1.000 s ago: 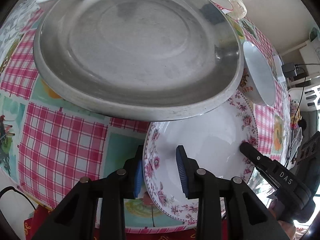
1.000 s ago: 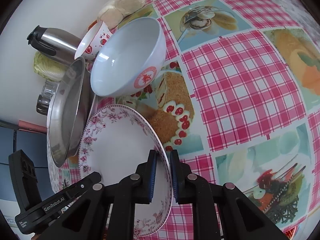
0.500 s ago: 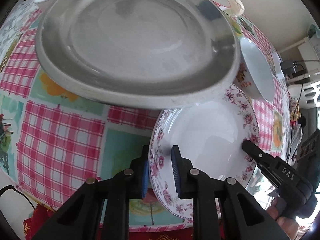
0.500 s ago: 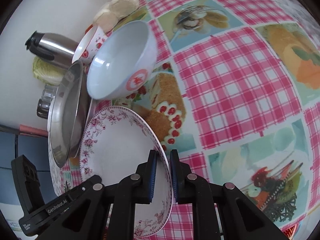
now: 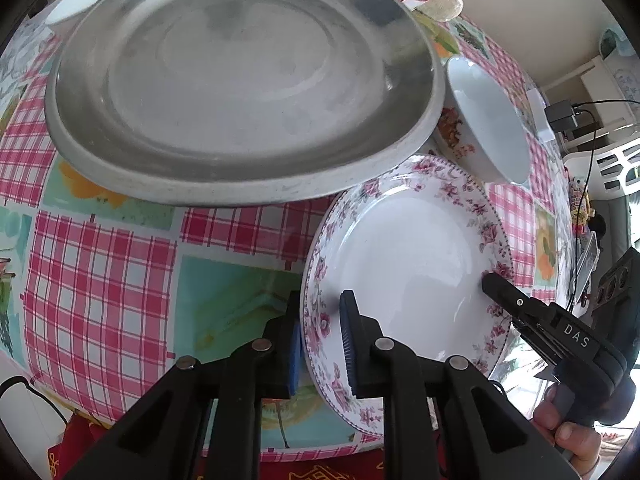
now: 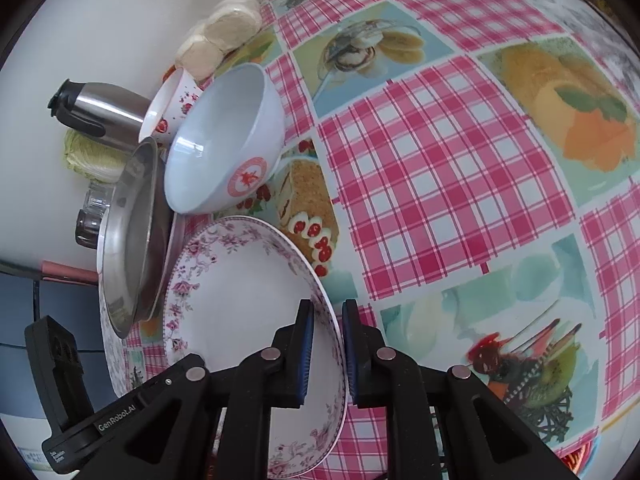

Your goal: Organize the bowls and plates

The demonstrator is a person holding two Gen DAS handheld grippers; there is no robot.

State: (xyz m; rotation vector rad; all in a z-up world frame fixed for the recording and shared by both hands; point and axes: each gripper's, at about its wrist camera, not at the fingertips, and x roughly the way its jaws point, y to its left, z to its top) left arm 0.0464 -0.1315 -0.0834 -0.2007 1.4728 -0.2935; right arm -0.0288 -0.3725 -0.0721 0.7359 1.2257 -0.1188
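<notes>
The floral-rimmed plate (image 5: 408, 264) is held at two opposite edges. The left claw (image 5: 320, 336) is closing on the plate's near-left rim, one blue pad under the rim and one on the upper face. The right claw (image 6: 325, 344) is clamped shut on the opposite rim, with a pad on each side of the edge.

The plate's far edge runs under the lip of the steel pan (image 5: 240, 80), which overhangs it. In the right wrist view, a second patterned plate (image 6: 114, 360) lies beneath the pan. The white bowl with the red emblem (image 6: 224, 148) sits just beyond the floral plate, its side near the plate's far rim. A smaller red-patterned bowl (image 6: 172, 108) stands behind it, touching or nearly touching.

A steel flask (image 6: 100, 108), a cabbage (image 6: 92, 156) and round flatbreads (image 6: 224, 36) crowd the far-left corner of the worktop (image 6: 440, 160). To the right of the plate the checked cloth is open.
</notes>
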